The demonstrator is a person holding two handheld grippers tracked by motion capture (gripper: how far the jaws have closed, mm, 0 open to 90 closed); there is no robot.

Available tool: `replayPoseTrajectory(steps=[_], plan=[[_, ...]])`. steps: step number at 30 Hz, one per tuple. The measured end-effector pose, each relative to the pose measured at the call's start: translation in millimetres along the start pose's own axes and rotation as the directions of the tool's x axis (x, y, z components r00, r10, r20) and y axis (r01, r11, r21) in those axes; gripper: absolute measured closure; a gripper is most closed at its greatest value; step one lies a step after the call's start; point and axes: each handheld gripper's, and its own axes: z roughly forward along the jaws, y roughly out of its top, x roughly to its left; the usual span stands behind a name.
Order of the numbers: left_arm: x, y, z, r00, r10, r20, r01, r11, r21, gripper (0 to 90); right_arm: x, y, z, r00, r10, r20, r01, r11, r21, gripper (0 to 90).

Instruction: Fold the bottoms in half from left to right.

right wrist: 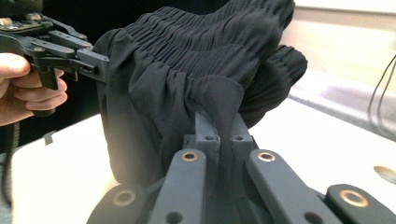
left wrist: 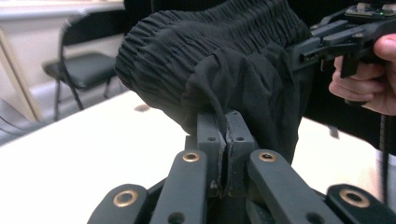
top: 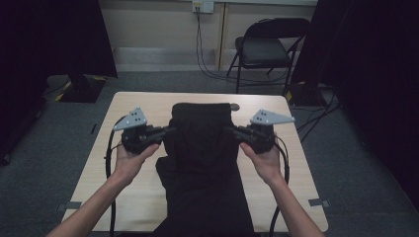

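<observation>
A black garment (top: 201, 163) with a gathered elastic waistband lies lengthwise down the middle of the wooden table (top: 138, 101), its lower part hanging over the near edge. My left gripper (top: 170, 131) is shut on the garment's left side, cloth pinched between its jaws (left wrist: 226, 122). My right gripper (top: 230, 131) is shut on the right side of the same garment (right wrist: 187, 79), fabric caught between its jaws (right wrist: 223, 122). The waistband (left wrist: 205, 42) is lifted and bunched between both grippers. The right gripper (left wrist: 308, 49) appears at the far side in the left gripper view; the left gripper (right wrist: 95, 63) appears likewise in the right gripper view.
A black folding chair (top: 267, 47) stands beyond the table's far edge. Dark curtains (top: 54, 39) hang at both sides, and cables (top: 202, 54) run down the back wall. Bare tabletop (top: 99, 168) flanks the garment on the left and right.
</observation>
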Motion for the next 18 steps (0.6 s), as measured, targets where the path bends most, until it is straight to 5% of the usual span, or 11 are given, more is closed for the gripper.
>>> replayPoseTrajectory(steps=[3, 6, 11, 12, 15, 18], plan=[[-13.6, -18.5, -1.3, 0.9991, 0.008, 0.041, -0.01, 0.9988, 0.049, 87.8, 11.0, -21.6, -6.6, 0.9997, 0.011, -0.022, -0.011, 1.0, 0.015, 86.9], [-17.6, -39.9, -3.4, 0.9965, -0.044, 0.071, 0.038, 0.9955, 0.087, 87.8, 18.6, -41.5, -11.2, 0.9985, 0.038, -0.039, -0.035, 0.998, 0.054, 86.9], [-34.5, -88.3, -3.7, 0.9888, -0.089, 0.12, 0.064, 0.978, 0.199, 87.6, 34.0, -88.0, -15.1, 0.9937, 0.09, -0.067, -0.077, 0.982, 0.17, 86.9], [-34.5, -88.3, -3.7, 0.9888, -0.089, 0.12, 0.064, 0.978, 0.199, 87.7, 34.0, -88.0, -15.1, 0.9937, 0.09, -0.067, -0.077, 0.982, 0.17, 86.9], [-44.3, -105.9, -0.6, 0.9842, -0.105, 0.143, 0.062, 0.9587, 0.278, 87.6, 42.2, -106.4, -14.8, 0.9899, 0.114, -0.084, -0.094, 0.972, 0.216, 86.9], [-51.8, -123.5, 7.7, 0.9804, -0.115, 0.16, 0.051, 0.9342, 0.353, 87.6, 46.8, -128.4, -10.1, 0.9866, 0.14, -0.083, -0.11, 0.949, 0.295, 86.8]])
